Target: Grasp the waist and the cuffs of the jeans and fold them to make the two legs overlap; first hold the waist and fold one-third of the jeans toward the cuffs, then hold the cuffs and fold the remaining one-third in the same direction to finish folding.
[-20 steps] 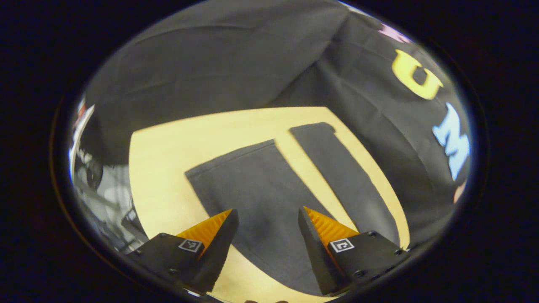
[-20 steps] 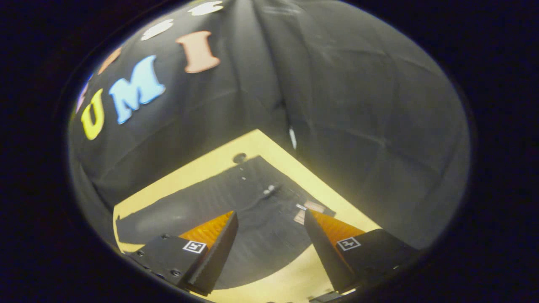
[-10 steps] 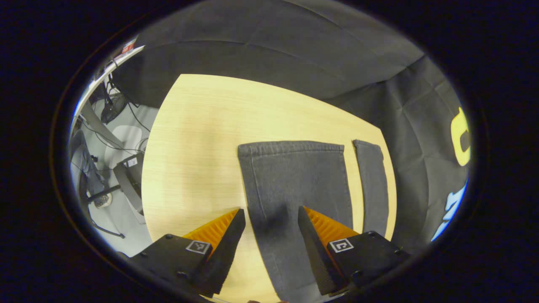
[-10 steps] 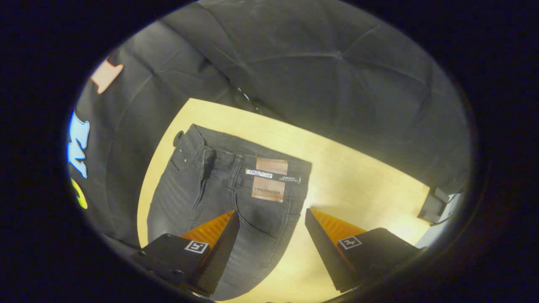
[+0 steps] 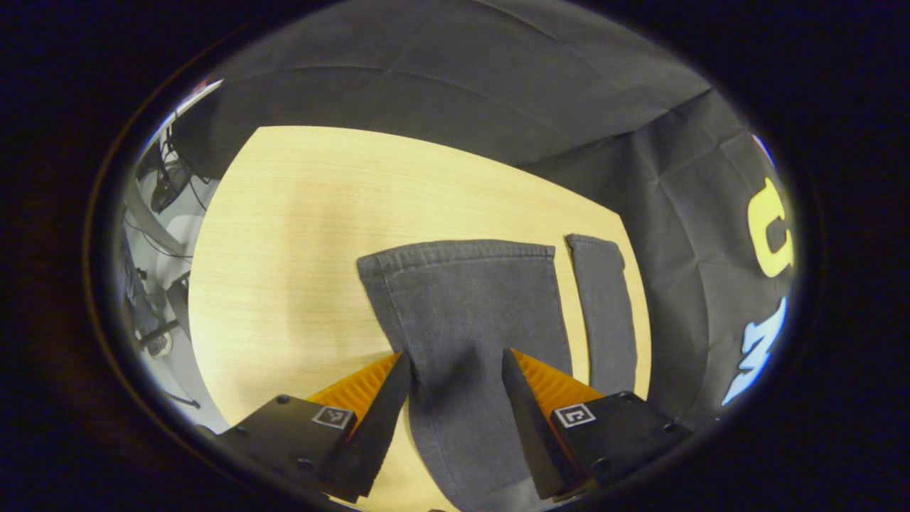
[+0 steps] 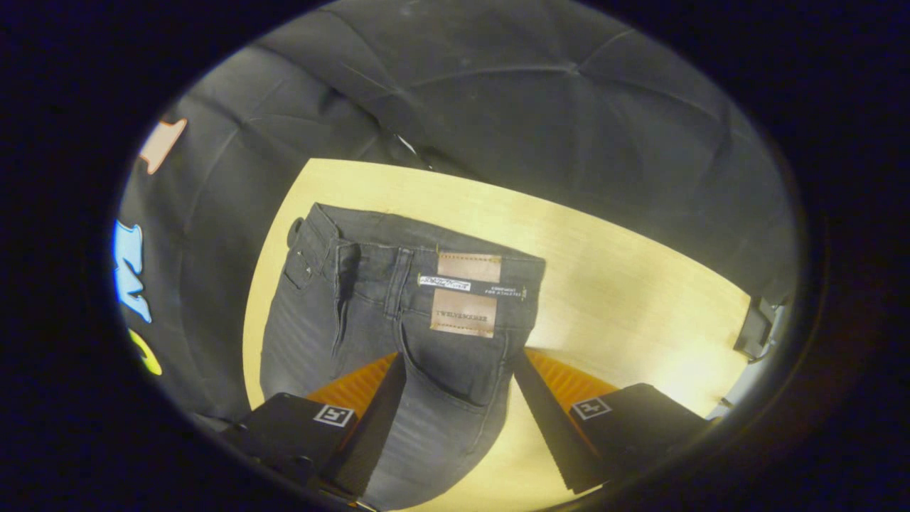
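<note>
The desk carries the jeans, which lie flat and stretched out, with their long axis running from the waist on the right side to the cuffs on the left side. The two legs are still apart; a strip of bare desk shows between them in the left gripper view.

The near leg lies straight ahead of the left hand-held gripper, and its cuff is at the far end. The other leg is just beside it. The waist with its patch lies ahead of the right hand-held gripper.

Both hand-held grippers are open, with the jaws apart over the cloth, and grip nothing. So each one is nearer to its own end, and I judge the first fold must carry the near edge across the long axis.
</note>
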The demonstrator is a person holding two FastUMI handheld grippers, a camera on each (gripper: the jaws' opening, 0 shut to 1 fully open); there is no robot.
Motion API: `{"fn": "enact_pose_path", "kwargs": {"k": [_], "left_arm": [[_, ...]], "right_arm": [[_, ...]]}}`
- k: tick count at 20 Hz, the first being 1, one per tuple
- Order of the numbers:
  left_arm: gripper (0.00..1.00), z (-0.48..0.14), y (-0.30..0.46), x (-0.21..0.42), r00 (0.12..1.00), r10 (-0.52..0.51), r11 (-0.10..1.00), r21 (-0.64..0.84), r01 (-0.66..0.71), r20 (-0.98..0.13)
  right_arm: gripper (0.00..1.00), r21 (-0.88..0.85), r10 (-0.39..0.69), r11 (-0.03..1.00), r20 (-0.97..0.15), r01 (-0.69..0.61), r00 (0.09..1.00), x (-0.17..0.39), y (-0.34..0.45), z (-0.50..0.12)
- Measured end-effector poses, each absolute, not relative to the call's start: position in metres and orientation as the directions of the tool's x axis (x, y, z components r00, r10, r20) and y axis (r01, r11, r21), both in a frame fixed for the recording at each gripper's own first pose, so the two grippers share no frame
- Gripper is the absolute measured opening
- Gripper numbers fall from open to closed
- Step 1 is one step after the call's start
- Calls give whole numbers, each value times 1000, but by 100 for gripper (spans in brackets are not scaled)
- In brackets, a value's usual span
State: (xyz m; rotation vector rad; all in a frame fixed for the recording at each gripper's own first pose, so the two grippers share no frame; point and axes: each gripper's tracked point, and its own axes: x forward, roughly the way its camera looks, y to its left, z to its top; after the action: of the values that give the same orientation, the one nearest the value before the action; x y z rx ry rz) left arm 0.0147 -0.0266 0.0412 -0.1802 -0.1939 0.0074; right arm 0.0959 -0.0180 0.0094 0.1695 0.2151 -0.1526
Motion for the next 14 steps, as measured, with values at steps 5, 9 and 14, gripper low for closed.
{"fn": "enact_pose_path", "kwargs": {"k": [5,9,14], "left_arm": [[72,28,-25,29,934,323,941,53,-334,149],[31,31,-45,35,935,286,949,74,-307,209],[10,35,-40,23,975,96,988,-138,-69,200]], "right_arm": [[86,84,-311,932,-311,352,898,103,-26,6],[72,-98,-389,919,-368,381,845,104,-27,4],[14,104,-180,967,-362,232,915,110,-15,4]]}}
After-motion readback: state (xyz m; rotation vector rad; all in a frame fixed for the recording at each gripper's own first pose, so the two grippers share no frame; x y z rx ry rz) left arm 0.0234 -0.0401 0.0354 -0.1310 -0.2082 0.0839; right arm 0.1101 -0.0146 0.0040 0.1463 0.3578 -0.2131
